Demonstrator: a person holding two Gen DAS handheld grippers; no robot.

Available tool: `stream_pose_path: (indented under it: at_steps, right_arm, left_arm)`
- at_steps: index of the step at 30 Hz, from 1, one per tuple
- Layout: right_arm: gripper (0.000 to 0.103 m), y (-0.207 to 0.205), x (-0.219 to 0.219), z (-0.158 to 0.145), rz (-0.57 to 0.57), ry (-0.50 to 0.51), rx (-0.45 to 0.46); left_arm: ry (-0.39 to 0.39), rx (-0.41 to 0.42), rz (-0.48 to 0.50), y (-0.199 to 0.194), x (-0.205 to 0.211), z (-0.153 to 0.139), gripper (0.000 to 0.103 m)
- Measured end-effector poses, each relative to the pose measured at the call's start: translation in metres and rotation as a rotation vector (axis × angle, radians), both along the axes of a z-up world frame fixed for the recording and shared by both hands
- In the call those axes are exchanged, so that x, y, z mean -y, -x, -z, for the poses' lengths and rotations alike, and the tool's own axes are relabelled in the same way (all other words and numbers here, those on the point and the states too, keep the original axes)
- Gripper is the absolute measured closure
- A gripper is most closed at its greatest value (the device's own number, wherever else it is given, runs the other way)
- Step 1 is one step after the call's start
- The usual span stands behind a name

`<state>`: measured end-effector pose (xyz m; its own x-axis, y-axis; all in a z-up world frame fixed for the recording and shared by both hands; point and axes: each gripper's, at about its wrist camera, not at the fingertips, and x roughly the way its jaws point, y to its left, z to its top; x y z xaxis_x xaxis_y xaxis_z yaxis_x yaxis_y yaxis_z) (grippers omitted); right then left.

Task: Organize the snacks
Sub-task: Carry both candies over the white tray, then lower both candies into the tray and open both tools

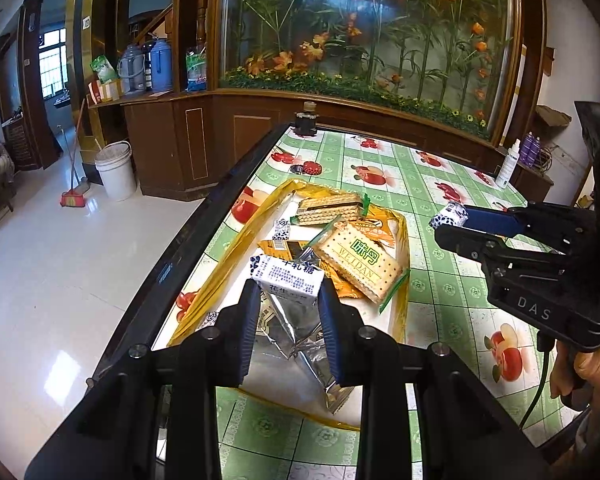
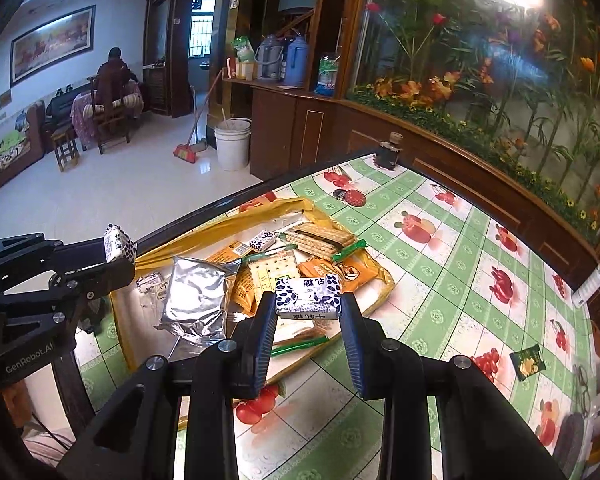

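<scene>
Both grippers, left point(image 1: 288, 292) and right point(image 2: 308, 304), clamp light, squashy nougat candies by their sides above the yellow tray point(image 1: 400, 312).

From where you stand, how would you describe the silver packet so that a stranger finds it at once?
Look at the yellow tray on the green fruit-print tablecloth. At its near left lies the silver foil packet. It alone is plain and shiny; its neighbours are printed biscuit packs.

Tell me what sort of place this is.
Likely a family home's living or dining room: a table with a fruit-print cloth, a wooden cabinet holding thermos flasks, and a broom by a bucket.
</scene>
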<state>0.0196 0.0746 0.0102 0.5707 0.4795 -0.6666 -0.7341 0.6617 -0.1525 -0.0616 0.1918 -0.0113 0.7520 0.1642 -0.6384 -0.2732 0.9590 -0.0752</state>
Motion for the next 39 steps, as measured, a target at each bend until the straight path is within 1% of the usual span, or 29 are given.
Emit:
stream_pose_path:
  at_steps: [12,20,29,39]
  right_arm:
    - [0.071,-0.016,-0.015,0.008,-0.009,0.009,-0.014]
    - [0.071,-0.05,-0.022,0.013,0.002,-0.04,-0.086]
    - [0.07,-0.085,-0.03,0.026,0.011,-0.096,-0.176]
    - [0.07,-0.104,-0.039,0.031,0.015,-0.113,-0.2]
  left_arm:
    - [0.006,-0.025,0.007,-0.013,-0.002,0.007,0.076]
    - [-0.006,-0.059,0.03,-0.031,0.003,0.012,0.076]
    - [-0.043,-0.07,0.07,-0.054,0.019,0.009,0.076]
    - [-0.046,-0.107,0.063,-0.069,0.017,0.019,0.076]
